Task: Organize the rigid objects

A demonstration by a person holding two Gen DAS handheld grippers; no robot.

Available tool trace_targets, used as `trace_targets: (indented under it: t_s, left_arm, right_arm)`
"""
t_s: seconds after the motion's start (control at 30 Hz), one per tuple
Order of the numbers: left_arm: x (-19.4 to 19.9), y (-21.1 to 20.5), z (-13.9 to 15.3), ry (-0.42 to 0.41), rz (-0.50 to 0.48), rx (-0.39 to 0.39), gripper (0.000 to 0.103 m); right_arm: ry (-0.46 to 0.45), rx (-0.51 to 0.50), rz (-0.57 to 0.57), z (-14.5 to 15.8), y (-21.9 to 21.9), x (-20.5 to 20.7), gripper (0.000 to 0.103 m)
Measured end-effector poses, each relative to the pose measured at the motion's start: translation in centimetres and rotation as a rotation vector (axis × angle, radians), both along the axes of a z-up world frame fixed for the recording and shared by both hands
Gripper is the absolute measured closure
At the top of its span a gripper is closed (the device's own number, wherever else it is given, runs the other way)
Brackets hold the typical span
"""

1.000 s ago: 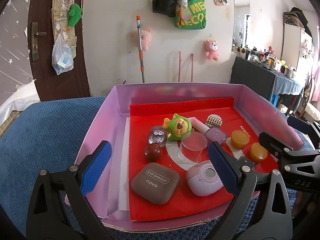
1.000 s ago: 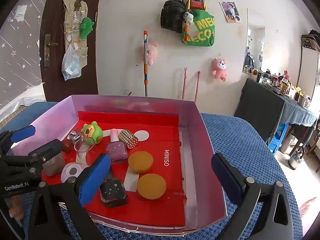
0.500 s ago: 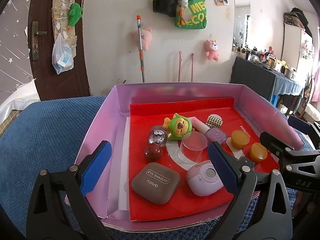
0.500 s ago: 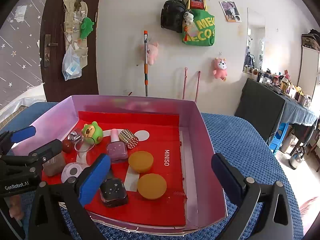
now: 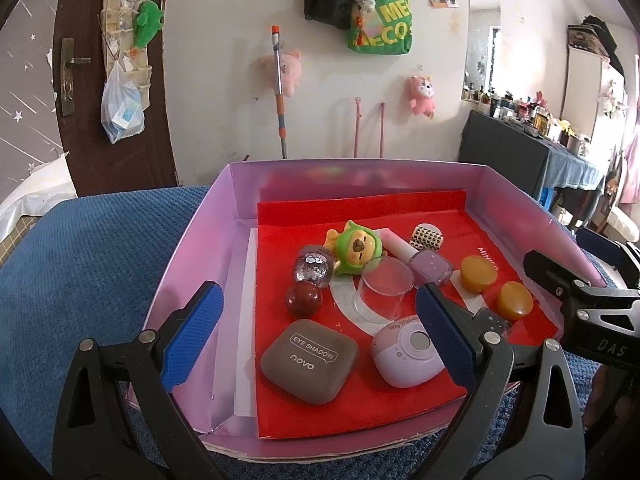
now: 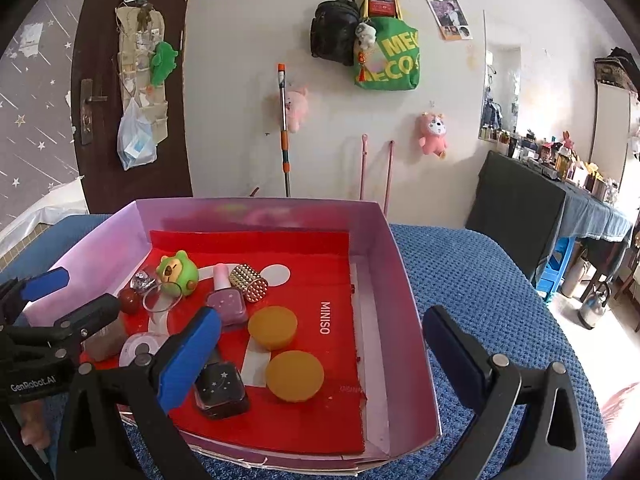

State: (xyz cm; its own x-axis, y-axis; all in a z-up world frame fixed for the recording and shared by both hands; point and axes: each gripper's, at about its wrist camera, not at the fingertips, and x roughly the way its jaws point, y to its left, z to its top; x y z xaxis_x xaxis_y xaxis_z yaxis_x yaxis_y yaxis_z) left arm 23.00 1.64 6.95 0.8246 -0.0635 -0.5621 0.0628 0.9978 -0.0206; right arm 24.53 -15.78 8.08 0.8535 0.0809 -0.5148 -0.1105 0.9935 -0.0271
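Left gripper (image 5: 316,342): being held spread wide, nothing gripped, at the box's near edge.
Right gripper (image 6: 322,354): likewise spread and empty.
Nearest item: the eyeshadow case (image 5: 309,361) is lying between the left fingers, toward 12 o'clock, lying flat; the left hand is judged nearer.
Right side: an orange lid (image 6: 295,375) is sitting at 11 o'clock.
Box (image 5: 192,248): a toy figure (image 5: 357,247), clear cup (image 5: 385,290) and nail polish bottle (image 6: 225,305) are being held on a red liner (image 6: 316,280).
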Motion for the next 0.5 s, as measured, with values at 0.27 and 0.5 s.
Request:
trace_targets:
  t_s: [0.27, 0.5]
  left_arm:
    - [0.1, 0.2, 0.0, 0.001, 0.004, 0.001, 0.005]
    - [-0.1, 0.5, 0.1, -0.008, 0.017, -0.009, 0.005]
  right_arm:
    - [-0.009, -0.001, 0.005, 0.0, 0.0, -0.2, 0.000]
    - [-0.022, -0.046, 0.022, 0.0, 1.1, -0.6, 0.000]
